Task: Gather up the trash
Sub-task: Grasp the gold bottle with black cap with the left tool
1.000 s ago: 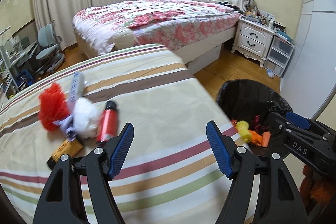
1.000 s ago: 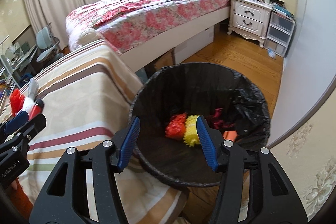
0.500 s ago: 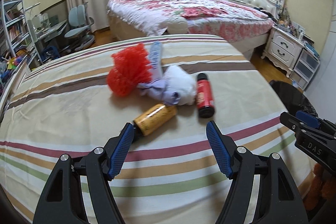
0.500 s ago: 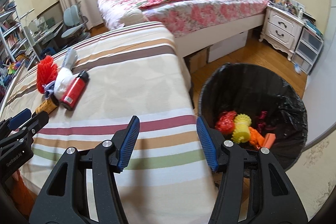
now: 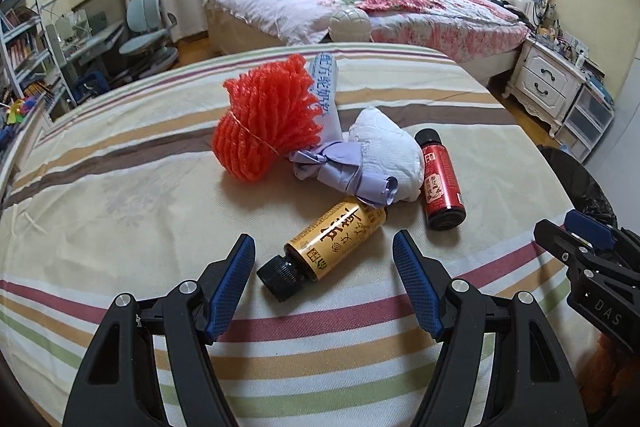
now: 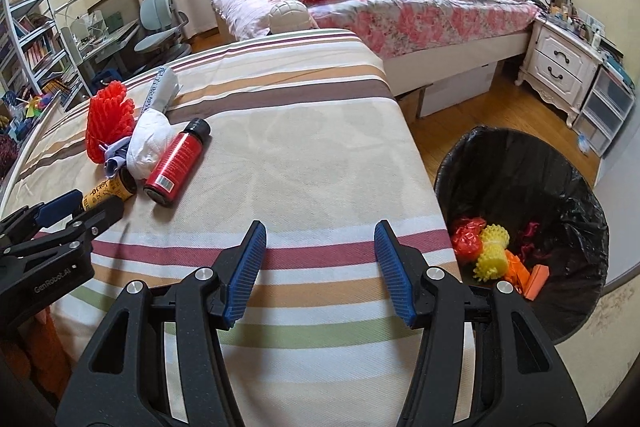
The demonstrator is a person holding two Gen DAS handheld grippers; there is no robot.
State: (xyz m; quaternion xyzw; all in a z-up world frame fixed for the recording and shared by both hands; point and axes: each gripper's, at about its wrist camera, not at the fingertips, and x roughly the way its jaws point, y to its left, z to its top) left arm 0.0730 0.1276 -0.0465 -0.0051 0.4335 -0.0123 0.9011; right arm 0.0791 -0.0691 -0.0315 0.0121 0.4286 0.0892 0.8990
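Moved: both grippers swung from bin to striped bed.
Left gripper (image 5: 322, 259): jaws released, yellow bottle (image 5: 328, 243) between them, untouched.
Right gripper (image 6: 320, 259): jaws released, empty.
Beyond: red bottle (image 5: 440, 179), tissue (image 5: 388, 155), red netting (image 5: 268, 123).
Bin (image 6: 568, 163): right of jaws, holds scraps.

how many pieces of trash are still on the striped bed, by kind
small bottles: 2, gold-label bottle with black cap and red bottle with black cap
red foam net: 1
white crumpled tissue: 1
lilac crumpled paper: 1
pale printed tube: 1
total: 6
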